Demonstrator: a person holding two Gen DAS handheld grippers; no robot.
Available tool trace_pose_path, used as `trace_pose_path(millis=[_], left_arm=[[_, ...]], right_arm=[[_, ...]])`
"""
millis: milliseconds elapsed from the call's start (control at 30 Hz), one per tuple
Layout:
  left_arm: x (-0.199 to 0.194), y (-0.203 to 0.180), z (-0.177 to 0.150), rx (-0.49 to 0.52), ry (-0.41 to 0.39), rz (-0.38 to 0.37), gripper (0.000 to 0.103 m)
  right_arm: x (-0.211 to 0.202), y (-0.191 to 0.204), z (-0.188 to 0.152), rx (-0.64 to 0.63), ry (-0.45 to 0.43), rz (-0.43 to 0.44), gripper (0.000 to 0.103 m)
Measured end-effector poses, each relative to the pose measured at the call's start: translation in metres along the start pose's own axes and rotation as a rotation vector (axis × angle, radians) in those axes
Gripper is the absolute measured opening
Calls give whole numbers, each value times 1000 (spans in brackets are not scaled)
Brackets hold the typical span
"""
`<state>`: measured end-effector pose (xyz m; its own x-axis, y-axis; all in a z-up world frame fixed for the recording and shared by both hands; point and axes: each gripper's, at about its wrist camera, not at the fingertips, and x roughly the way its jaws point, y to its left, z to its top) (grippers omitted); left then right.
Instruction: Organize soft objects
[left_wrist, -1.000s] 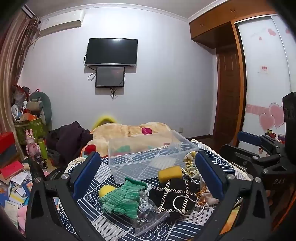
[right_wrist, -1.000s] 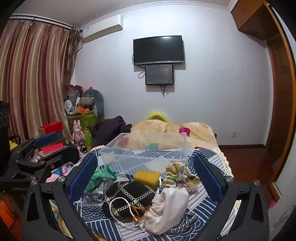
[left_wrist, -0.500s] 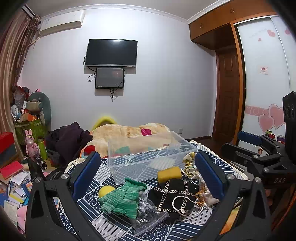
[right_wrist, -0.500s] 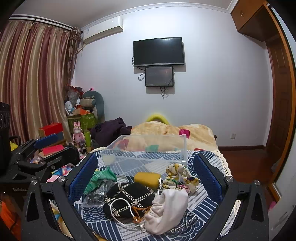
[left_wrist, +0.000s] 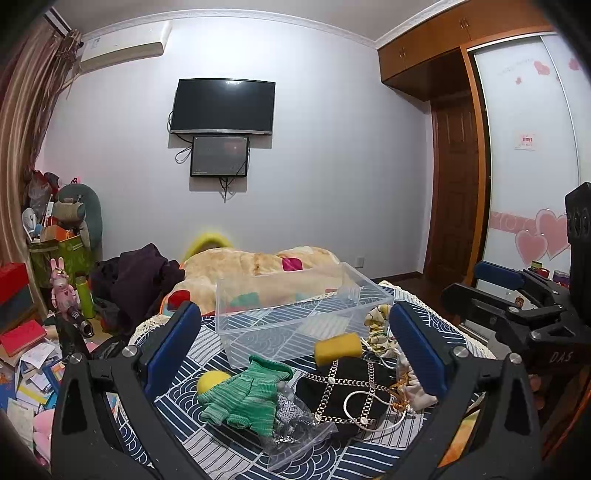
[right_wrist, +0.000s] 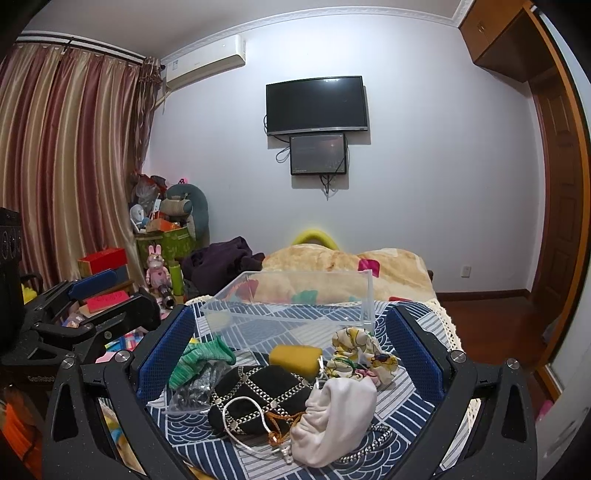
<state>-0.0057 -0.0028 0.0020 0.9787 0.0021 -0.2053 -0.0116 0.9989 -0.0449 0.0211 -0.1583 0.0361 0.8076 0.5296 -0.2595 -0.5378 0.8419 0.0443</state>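
On a blue patterned cloth lie green knit gloves (left_wrist: 246, 395) (right_wrist: 199, 356), a yellow sponge (left_wrist: 337, 343) (right_wrist: 294, 356), a yellow ball (left_wrist: 211, 380), a black chain-trimmed pouch (left_wrist: 347, 391) (right_wrist: 258, 395), a white fabric pouch (right_wrist: 336, 417) and a floral scrunchie (right_wrist: 360, 349). An empty clear plastic bin (left_wrist: 299, 314) (right_wrist: 291, 302) stands behind them. My left gripper (left_wrist: 293, 350) and my right gripper (right_wrist: 291, 354) are both open and empty, held above the pile.
A clear zip bag (left_wrist: 295, 424) with small dark items lies by the gloves. A blanket-covered bed (left_wrist: 255, 266) is behind the bin. Cluttered boxes and toys (left_wrist: 55, 258) fill the left floor. A wardrobe (left_wrist: 524, 184) stands at the right.
Both views have drifted slightly; the scene sits a little lower in frame. No object has moved and both grippers stay open.
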Motion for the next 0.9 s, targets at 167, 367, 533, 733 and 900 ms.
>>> trace_pose_path(millis=[167, 367, 533, 733, 900], left_arm=[[0, 1, 0, -1, -4, 2, 103], [-2, -1, 0, 2, -11, 4, 103], [-2, -1, 0, 2, -12, 5, 103], [-2, -1, 0, 1, -12, 4, 103], [-2, -1, -1, 1, -14, 5, 103]], right_arm=[[0, 0, 0, -1, -4, 1, 103], [-1, 0, 0, 1, -8, 3, 103], [-2, 0, 1, 0, -10, 5, 103], [-3, 1, 2, 0, -16, 7, 103], [-2, 1, 2, -1, -21, 12, 103]])
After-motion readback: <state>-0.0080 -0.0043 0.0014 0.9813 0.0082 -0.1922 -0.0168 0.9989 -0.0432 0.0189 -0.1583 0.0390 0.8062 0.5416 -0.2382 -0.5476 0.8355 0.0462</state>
